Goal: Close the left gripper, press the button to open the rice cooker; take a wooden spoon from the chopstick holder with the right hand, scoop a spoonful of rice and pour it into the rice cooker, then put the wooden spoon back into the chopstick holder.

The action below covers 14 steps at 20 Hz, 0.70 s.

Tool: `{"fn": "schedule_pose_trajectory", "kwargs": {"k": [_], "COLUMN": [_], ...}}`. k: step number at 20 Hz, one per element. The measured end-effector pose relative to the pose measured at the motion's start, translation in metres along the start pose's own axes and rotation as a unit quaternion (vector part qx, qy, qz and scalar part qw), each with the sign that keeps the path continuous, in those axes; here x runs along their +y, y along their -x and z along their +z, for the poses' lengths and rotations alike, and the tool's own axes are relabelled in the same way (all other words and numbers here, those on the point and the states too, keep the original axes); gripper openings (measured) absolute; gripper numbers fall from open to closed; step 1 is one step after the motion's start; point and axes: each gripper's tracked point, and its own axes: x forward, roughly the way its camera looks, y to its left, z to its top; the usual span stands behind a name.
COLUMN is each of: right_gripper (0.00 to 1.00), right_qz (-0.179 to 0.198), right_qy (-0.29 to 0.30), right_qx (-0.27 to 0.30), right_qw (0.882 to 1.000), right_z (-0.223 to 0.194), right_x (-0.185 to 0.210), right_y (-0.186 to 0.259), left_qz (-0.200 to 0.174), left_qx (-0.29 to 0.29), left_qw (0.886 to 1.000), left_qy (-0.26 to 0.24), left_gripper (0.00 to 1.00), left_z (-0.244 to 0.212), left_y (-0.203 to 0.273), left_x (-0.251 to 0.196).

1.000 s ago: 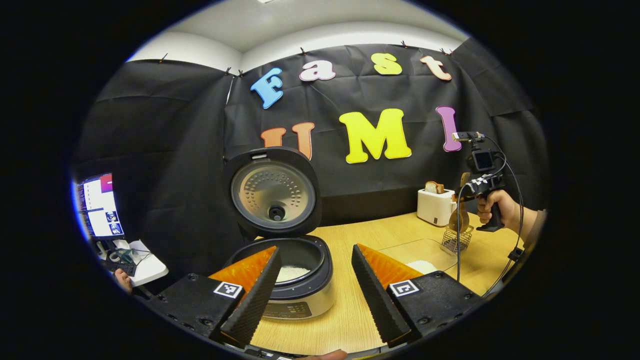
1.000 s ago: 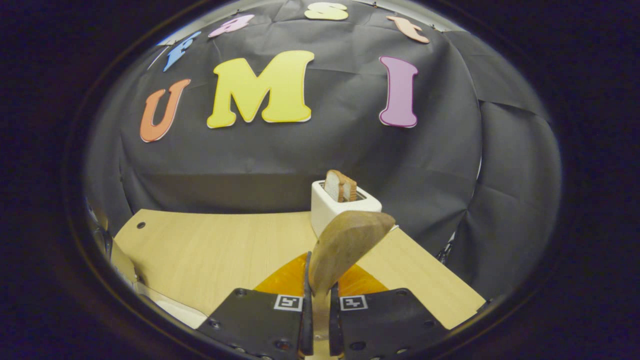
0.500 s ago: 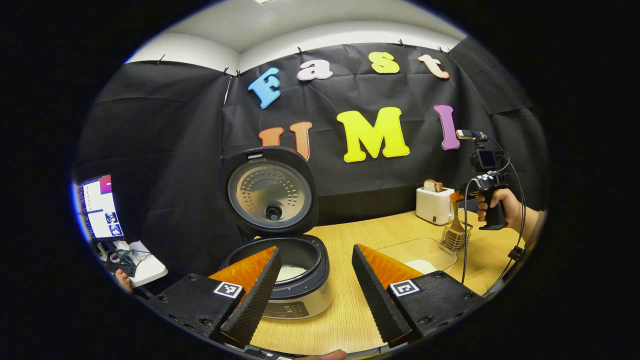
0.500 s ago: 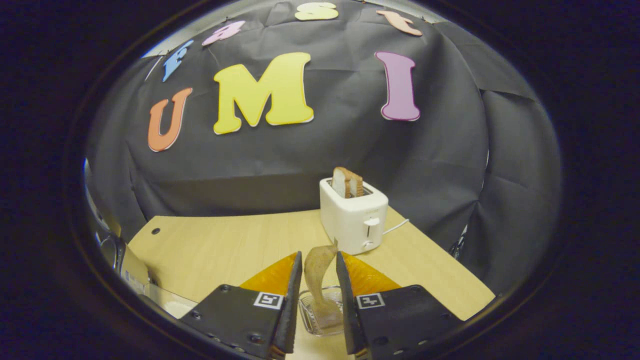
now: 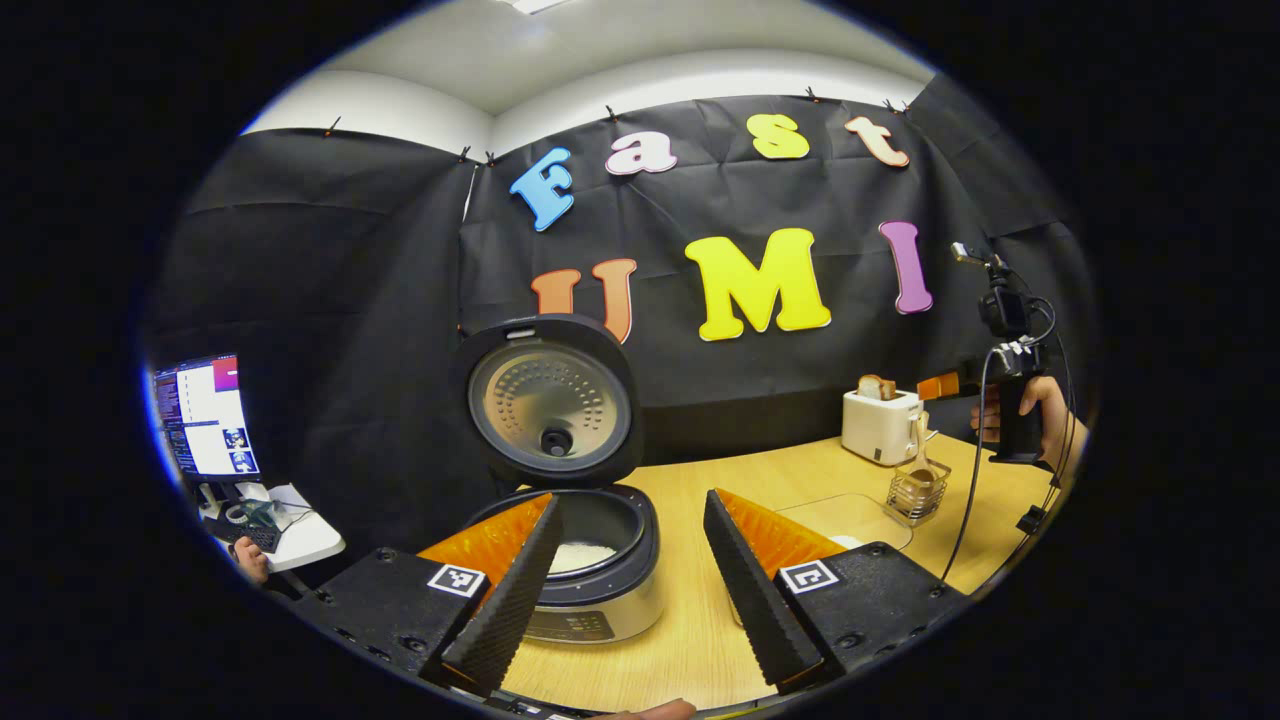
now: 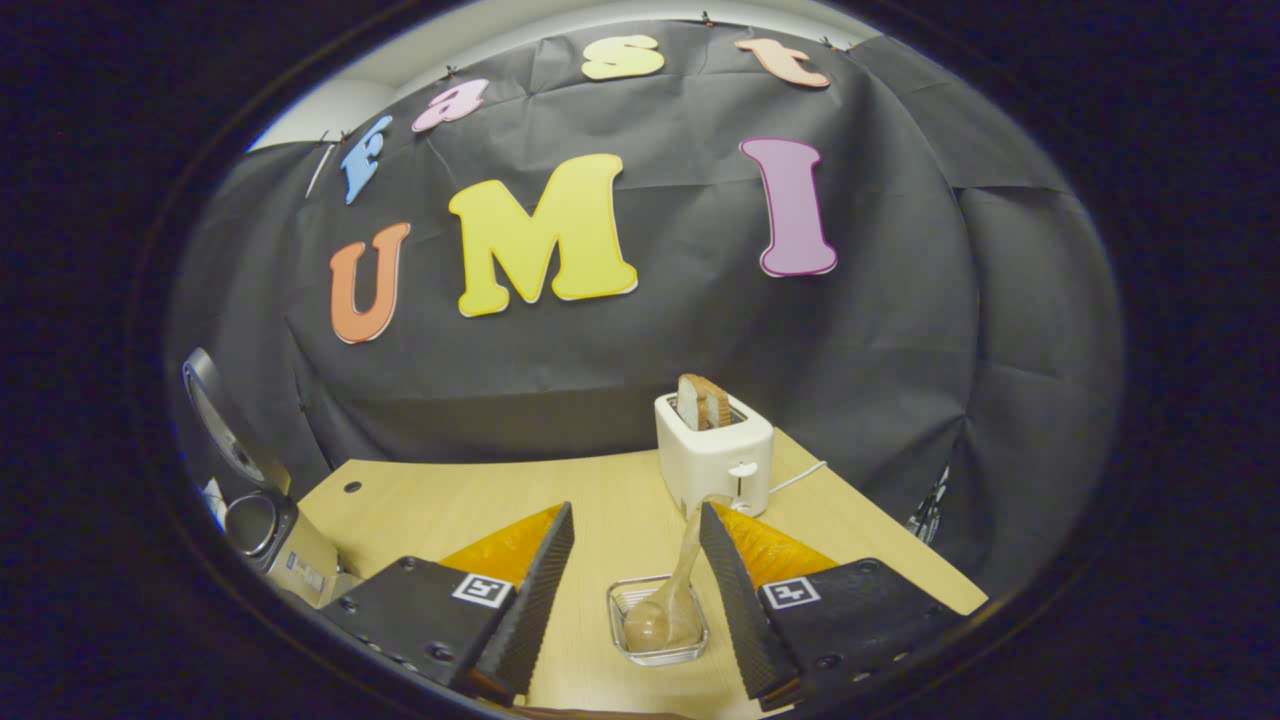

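The rice cooker stands open, lid upright, with white rice in its pot. My left gripper hovers open in front of it, holding nothing. In the right gripper view, the wooden spoon stands in the chopstick holder, bowl end down, its handle leaning up close to one finger. My right gripper is open just behind and above the holder. In the left gripper view, the right gripper sits at the far right above the holder, held by a hand.
A white toaster with bread stands behind the holder, near the cloth wall. A flat glass dish holding rice lies between cooker and holder. The cooker is at the far left of the right gripper view. A monitor glows off the table's left.
My right gripper lowered the spoon into the chopstick holder, opened and let go, then drew back. The left gripper stayed open and almost still.
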Motion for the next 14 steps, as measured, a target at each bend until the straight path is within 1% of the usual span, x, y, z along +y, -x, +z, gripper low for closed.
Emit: {"fn": "schedule_pose_trajectory", "kwargs": {"k": [2, 3, 5, 7, 9, 10, 11, 12, 14], "right_gripper": [0.80, 0.83, 0.82, 0.84, 0.86, 0.81, 0.89, 0.92, 0.93], "right_qz": [-0.003, -0.002, 0.004, 0.002, 0.011, 0.015, 0.014, 0.012, 0.020], "right_qy": [-0.005, -0.010, -0.008, -0.014, -0.013, -0.001, 0.014, 0.025, 0.031], "right_qx": [0.002, 0.006, 0.002, 0.000, 0.000, -0.008, -0.017, -0.027, -0.044], "right_qw": [1.000, 1.000, 1.000, 1.000, 1.000, 1.000, 1.000, 0.999, 0.998], "right_z": [-0.003, -0.006, -0.008, -0.012, -0.019, -0.020, -0.022, -0.022, -0.025], "right_x": [-0.006, -0.007, -0.007, -0.013, -0.012, -0.011, -0.013, -0.015, -0.011], "right_y": [0.009, 0.013, 0.026, 0.035, 0.050, 0.057, 0.064, 0.071, 0.091], "left_qz": [0.008, 0.012, 0.012, 0.014, 0.025, 0.033, 0.040, 0.045, 0.050], "left_qx": [-0.002, -0.004, -0.009, -0.015, -0.021, -0.023, -0.025, -0.026, -0.024], "left_qw": [1.000, 1.000, 1.000, 0.999, 0.999, 0.998, 0.998, 0.997, 0.997], "left_qy": [0.004, 0.008, 0.016, 0.026, 0.038, 0.043, 0.048, 0.050, 0.053], "left_gripper": [0.91, 0.91, 0.91, 0.91, 0.91, 0.91, 0.91, 0.91, 0.91], "left_z": [0.006, 0.010, 0.021, 0.034, 0.047, 0.054, 0.061, 0.068, 0.081], "left_y": [0.002, 0.004, 0.003, 0.003, 0.000, -0.003, -0.007, -0.011, -0.018], "left_x": [0.004, 0.008, 0.009, 0.015, 0.027, 0.035, 0.043, 0.048, 0.056]}}
